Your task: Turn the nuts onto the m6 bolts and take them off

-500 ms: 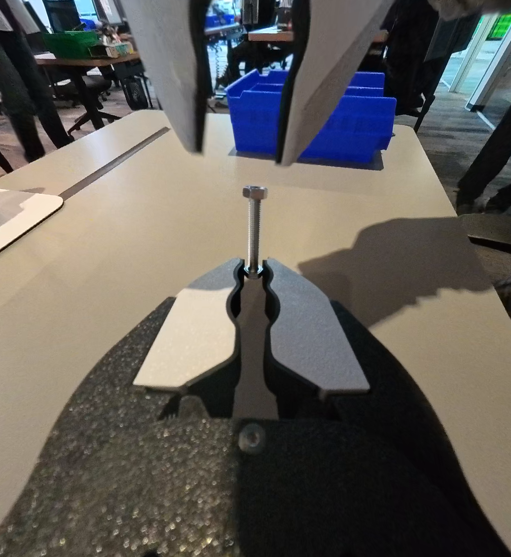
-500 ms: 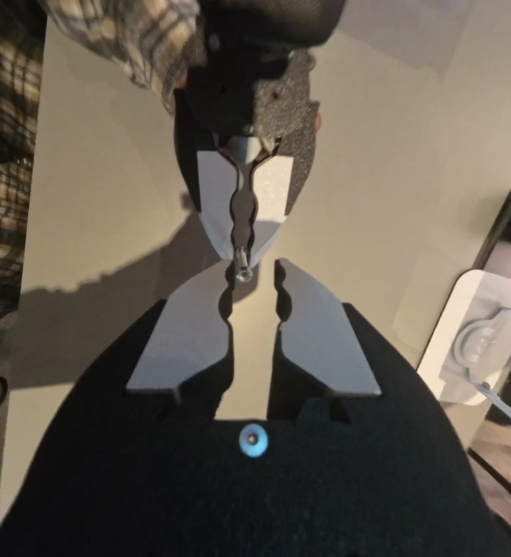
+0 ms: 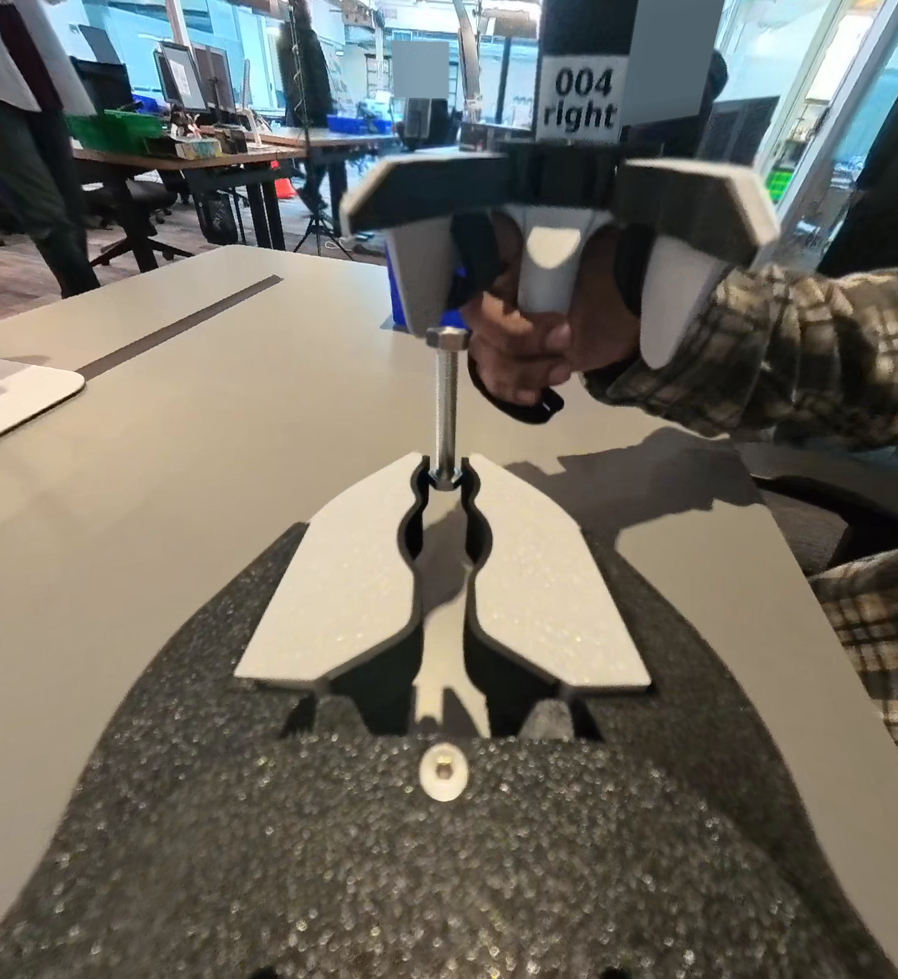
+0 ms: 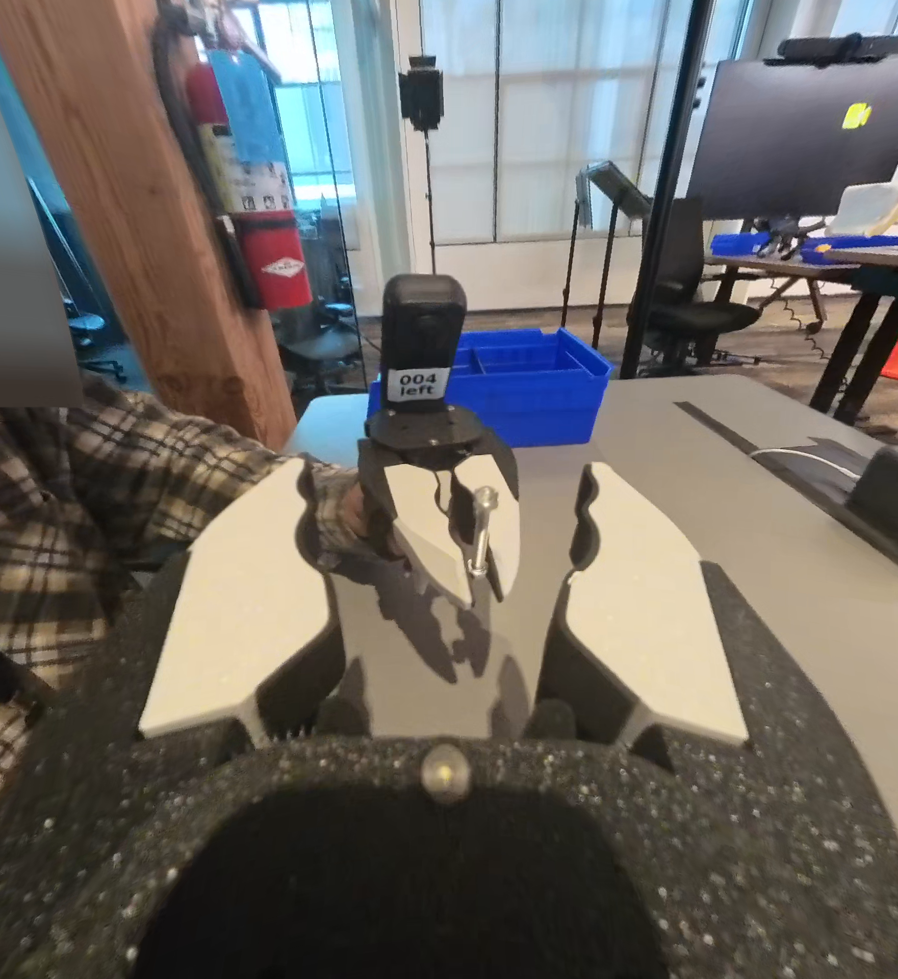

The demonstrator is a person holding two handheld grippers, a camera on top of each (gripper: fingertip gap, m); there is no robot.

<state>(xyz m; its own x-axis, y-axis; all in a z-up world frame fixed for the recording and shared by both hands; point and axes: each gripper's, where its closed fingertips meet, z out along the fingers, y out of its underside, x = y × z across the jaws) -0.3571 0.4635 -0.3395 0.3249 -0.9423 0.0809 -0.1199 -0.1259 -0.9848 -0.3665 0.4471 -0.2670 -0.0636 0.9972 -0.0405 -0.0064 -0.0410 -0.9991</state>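
2 grippers: left gripper [image 3: 446,471] pinches the nut [image 3: 447,479] on the bolt [image 3: 445,402]; right gripper [image 4: 446,508] spread wide.

Silver bolt [image 3: 445,408] upright (hex head up), nut [image 3: 445,479] at its lower end

The lower end of the bolt [image 3: 445,408] is covered by the nut [image 3: 446,479] and the fingertips [image 3: 383,508] of the left gripper [image 3: 445,477]. In the right wrist view the nut is too small and blurred to be made out. The blue bin [image 4: 531,402] is partly hidden behind the left gripper's body, and in the left wrist view only a sliver is seen behind the right gripper [image 3: 536,318]. The white pad [image 3: 7,392] is cut off by the left edge. The plaid sleeve [image 3: 807,360] is cut off at the right edge.
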